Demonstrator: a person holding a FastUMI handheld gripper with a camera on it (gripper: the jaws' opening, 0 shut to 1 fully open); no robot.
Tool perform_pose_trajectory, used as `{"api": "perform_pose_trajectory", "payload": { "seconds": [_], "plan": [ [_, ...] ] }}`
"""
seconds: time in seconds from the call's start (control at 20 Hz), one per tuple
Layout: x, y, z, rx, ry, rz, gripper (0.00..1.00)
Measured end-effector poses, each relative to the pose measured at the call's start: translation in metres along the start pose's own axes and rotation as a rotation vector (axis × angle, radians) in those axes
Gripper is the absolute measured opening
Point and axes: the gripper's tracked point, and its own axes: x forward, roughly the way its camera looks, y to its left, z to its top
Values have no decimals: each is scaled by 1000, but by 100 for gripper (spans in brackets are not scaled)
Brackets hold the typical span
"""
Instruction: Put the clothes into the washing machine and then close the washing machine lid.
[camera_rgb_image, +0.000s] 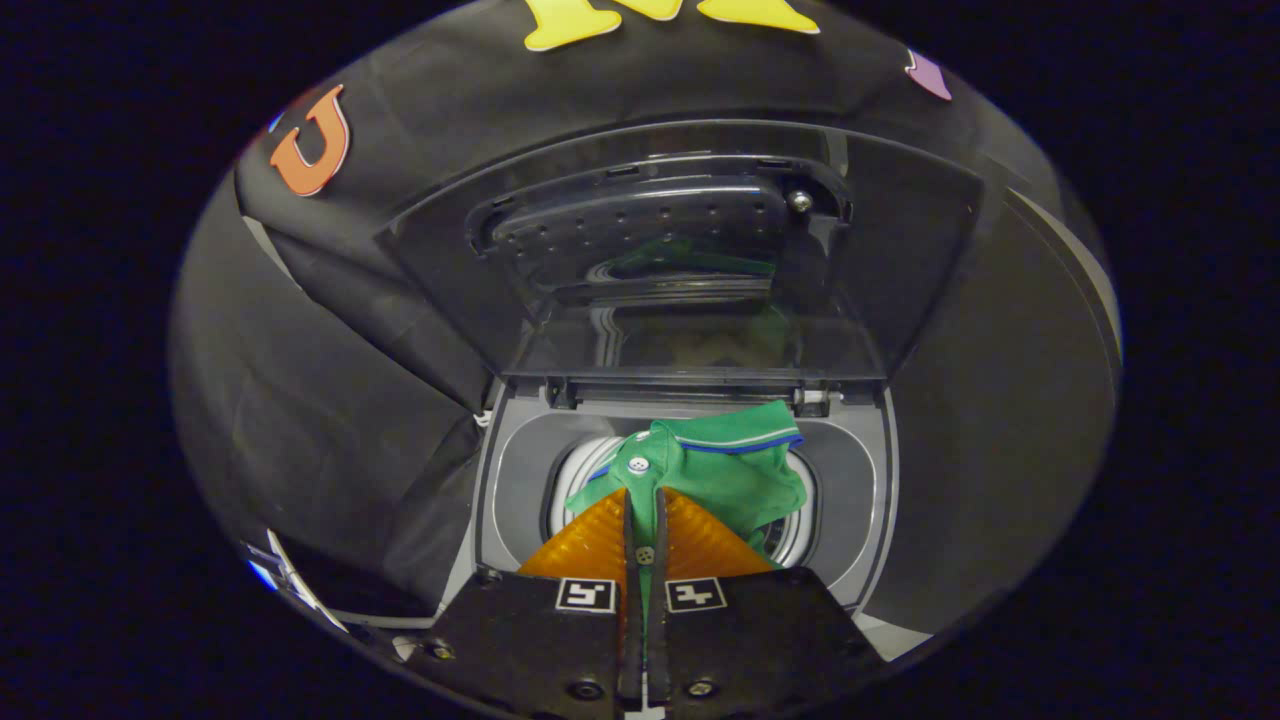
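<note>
Green shirt held over open washer drum, ready to drop.

Gripper (645, 520) is clenched on the green polo shirt (715, 470): both fingers are pinched together on the buttoned placket, with fabric showing in the thin slit between them. The rest of the garment bunches just ahead of the fingers, collar up, hanging over the round drum opening (570, 480) of the washing machine (860, 500). Holding by the placket lets the bulk dangle into the mouth rather than snag on the rim. The lid (680, 250) stands raised behind the opening, out of the drop path. Judgement: loading step is in hand; release not yet made, lid closing still to come.
</note>
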Motion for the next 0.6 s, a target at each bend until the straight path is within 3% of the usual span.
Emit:
{"api": "perform_pose_trajectory", "payload": {
  "seconds": [0.25,0.35,0.55,0.6],
  "plan": [
    [2,-4,-2,3,9,-9,5],
    [2,-2,-2,5,1,4,13],
    [-2,-17,6,12,-54,-70,93],
    [-3,-19,7,8,-74,-79,94]
  ]
}}
